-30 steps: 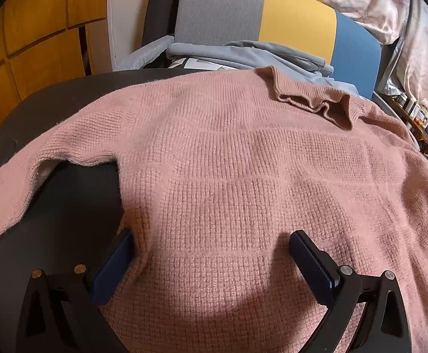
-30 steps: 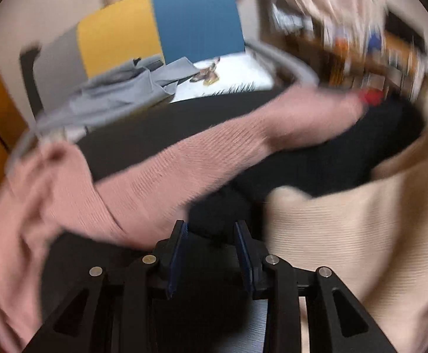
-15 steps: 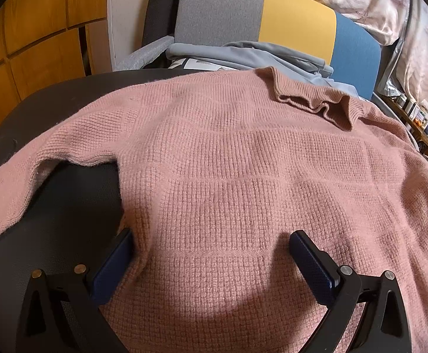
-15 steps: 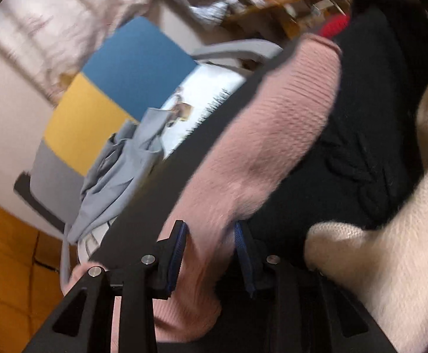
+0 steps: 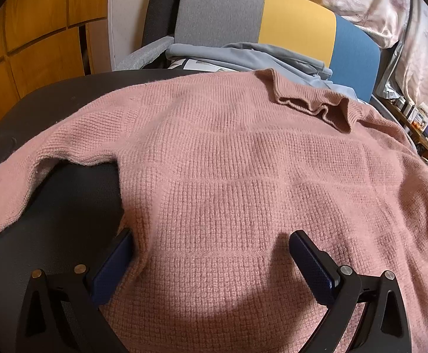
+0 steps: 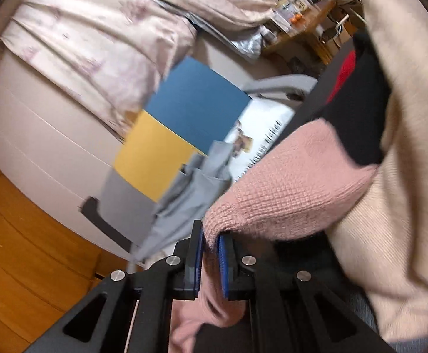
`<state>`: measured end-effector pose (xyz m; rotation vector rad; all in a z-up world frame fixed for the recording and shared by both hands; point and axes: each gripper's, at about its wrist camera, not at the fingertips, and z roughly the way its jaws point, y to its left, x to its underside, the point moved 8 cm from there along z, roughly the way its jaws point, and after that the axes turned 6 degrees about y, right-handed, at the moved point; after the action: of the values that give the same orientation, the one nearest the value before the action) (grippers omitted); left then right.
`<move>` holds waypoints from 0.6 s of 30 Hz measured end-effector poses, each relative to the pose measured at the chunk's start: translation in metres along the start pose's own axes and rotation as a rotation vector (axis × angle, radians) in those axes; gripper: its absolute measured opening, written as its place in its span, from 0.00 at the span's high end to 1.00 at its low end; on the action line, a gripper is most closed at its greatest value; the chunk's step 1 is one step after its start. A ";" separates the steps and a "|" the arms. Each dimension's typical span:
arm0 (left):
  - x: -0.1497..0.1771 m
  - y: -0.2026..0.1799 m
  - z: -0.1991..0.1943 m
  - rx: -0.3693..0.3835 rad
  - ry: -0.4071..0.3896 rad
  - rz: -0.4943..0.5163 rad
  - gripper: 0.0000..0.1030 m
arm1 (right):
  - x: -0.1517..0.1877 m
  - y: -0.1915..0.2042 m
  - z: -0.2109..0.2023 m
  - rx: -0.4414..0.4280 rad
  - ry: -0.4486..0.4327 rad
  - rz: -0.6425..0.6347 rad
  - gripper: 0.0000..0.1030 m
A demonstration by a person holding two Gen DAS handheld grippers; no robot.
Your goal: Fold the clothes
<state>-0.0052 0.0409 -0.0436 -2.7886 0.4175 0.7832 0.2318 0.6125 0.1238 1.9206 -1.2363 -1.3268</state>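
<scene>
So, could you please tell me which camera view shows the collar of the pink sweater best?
The left wrist view: the sweater lies spread on the dark table, and its rumpled collar is in plain sight at the far edge. The right wrist view shows no collar, only a sleeve clamped in the right gripper.

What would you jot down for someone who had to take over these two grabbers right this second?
Left gripper: open, jaws straddling the hem area of the pink sweater, gripping nothing.
Right gripper: jaws just closed on the sweater's sleeve, pinching it.
The sweater lies spread on the black table; a beige garment and a black garment sit beside the sleeve.
Done: sleeve gripped. Left: every fold, probably sleeve inward first.
</scene>
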 end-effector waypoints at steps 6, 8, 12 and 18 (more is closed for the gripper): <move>0.000 0.001 0.000 0.000 0.000 0.001 0.00 | 0.001 0.044 -0.063 -0.077 -0.054 0.012 0.92; 0.000 0.001 0.000 0.001 -0.001 0.000 0.00 | -0.007 0.051 -0.066 -0.066 -0.067 0.026 0.91; 0.000 0.002 0.000 0.005 -0.002 -0.001 0.00 | -0.032 0.046 -0.033 0.080 -0.087 0.016 0.91; -0.001 0.002 0.001 0.001 0.000 0.003 0.00 | -0.057 -0.018 0.095 0.448 0.154 -0.102 0.68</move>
<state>-0.0068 0.0398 -0.0445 -2.7872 0.4221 0.7840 0.1456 0.6797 0.0973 2.3692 -1.4649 -0.9811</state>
